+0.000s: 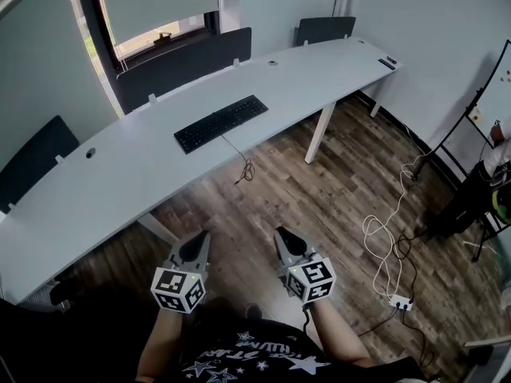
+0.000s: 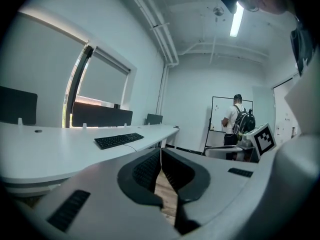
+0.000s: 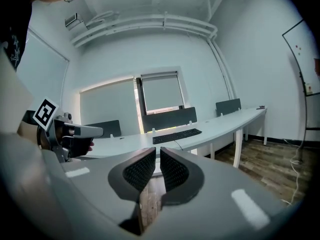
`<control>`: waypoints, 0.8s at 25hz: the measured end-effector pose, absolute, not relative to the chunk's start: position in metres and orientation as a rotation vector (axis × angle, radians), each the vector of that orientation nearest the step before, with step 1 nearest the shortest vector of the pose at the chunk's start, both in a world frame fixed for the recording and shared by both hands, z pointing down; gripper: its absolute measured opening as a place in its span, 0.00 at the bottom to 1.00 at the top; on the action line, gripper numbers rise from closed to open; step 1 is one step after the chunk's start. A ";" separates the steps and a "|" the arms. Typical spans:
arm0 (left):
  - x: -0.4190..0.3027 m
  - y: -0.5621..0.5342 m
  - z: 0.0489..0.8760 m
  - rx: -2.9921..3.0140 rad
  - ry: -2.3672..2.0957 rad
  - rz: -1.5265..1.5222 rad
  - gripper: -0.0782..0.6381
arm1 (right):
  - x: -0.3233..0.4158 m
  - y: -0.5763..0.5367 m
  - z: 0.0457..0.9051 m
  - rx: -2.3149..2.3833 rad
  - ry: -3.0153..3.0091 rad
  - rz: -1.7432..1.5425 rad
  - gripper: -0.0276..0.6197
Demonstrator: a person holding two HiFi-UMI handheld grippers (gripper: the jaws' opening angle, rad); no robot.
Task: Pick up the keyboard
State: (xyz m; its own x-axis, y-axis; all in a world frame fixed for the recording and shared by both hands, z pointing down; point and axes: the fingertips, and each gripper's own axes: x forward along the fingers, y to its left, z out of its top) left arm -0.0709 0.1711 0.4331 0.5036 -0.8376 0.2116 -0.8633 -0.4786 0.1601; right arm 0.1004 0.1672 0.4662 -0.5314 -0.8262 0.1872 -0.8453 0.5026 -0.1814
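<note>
A black keyboard [image 1: 221,123] lies on the long white curved desk [image 1: 104,190], its cable [image 1: 242,163] hanging over the front edge. It also shows as the keyboard [image 2: 119,140] in the left gripper view and the keyboard [image 3: 177,135] in the right gripper view. My left gripper [image 1: 200,242] and right gripper [image 1: 283,239] hover side by side over the wooden floor, well short of the desk. Both are shut with nothing between the jaws. They point toward the desk.
Dark divider panels [image 1: 185,65] stand along the desk's far edge under a window. A white cable and power strip [image 1: 397,300] lie on the floor at right. A person with a backpack [image 2: 236,125] stands by a whiteboard. A small dark object [image 1: 387,62] rests at the desk's far end.
</note>
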 end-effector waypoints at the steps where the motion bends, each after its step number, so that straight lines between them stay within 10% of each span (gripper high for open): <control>1: -0.072 0.167 0.433 2.498 -1.457 0.151 0.12 | 0.102 0.164 0.468 1.477 -2.654 0.393 0.05; 20: -0.077 0.026 0.448 2.494 -1.510 0.123 0.13 | 0.120 0.038 0.480 1.514 -2.570 0.372 0.07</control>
State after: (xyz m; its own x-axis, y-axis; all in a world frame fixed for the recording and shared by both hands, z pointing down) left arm -0.0765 0.0264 0.4480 0.4678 -0.8640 0.1861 -0.8828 -0.4463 0.1468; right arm 0.1203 0.0377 0.4800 -0.4855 -0.8407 0.2399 -0.8742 0.4642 -0.1426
